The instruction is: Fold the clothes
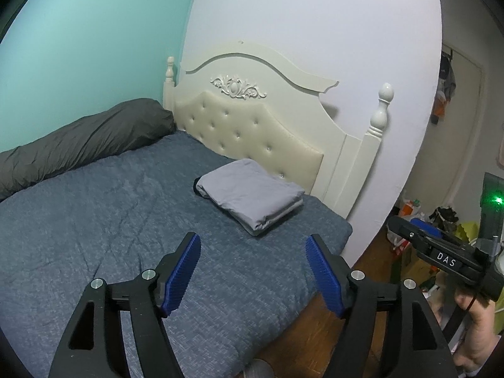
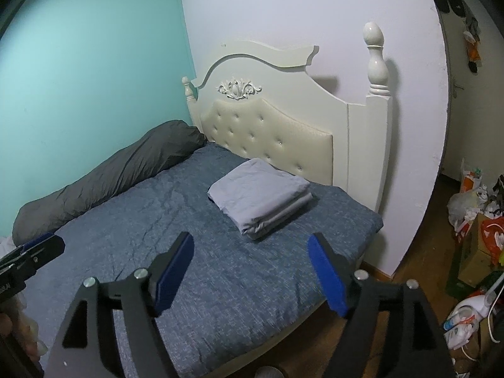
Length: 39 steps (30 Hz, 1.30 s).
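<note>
Both grippers, left [image 1: 253, 271] and right [image 2: 250, 272], gape empty; folded cloth [image 2: 260, 198] lies beyond jaws. Clumsy re-grab could undo folds.

Your folded grey garment [image 1: 250, 197] lies flat as a neat layered rectangle on the blue bedspread [image 1: 110, 220], near the headboard [image 1: 252, 132], toward the bed's right edge.

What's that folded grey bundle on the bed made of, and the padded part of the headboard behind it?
The folded grey bundle looks like thin woven fabric, probably cotton, matte with soft creases and stacked layers at its edge. The padded panel of the headboard seems to be cream faux leather or vinyl: smooth, a faint sheen, with button tufting.
</note>
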Each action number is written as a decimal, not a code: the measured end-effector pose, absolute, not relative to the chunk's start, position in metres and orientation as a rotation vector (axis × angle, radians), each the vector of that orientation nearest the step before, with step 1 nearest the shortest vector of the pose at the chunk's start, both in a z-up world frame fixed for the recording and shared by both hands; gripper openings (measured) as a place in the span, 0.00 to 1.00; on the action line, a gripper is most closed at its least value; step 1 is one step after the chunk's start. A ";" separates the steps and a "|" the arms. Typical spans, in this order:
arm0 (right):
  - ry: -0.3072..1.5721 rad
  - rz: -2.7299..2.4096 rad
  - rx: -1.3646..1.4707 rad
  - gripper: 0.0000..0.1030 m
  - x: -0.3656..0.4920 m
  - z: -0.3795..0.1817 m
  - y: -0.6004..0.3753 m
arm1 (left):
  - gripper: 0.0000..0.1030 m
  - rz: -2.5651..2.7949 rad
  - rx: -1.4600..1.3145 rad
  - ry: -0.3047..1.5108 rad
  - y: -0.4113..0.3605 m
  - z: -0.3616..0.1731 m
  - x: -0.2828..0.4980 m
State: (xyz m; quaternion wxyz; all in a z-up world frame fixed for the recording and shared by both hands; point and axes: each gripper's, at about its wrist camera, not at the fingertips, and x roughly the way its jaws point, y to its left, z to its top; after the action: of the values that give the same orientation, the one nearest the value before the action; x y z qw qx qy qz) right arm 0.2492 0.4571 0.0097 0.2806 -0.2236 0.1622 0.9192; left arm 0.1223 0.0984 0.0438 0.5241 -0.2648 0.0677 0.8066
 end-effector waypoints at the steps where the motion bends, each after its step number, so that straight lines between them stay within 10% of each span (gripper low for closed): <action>1: 0.433 2.465 -0.599 0.75 0.249 0.010 0.457 | 0.71 1.935 -0.632 0.163 0.098 0.044 0.122; 23: 0.439 2.488 -0.622 0.85 0.241 0.000 0.463 | 1.00 1.990 -0.619 0.169 0.105 0.041 0.113; 39: 0.452 2.500 -0.612 0.98 0.236 -0.002 0.470 | 1.00 2.050 -0.589 0.180 0.111 0.039 0.104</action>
State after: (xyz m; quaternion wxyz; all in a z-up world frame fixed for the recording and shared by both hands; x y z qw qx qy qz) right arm 0.2362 0.4698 -0.0019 0.2612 -0.2261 0.1670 0.9234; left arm 0.1037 0.1111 0.0392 0.4799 -0.2414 0.0736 0.8402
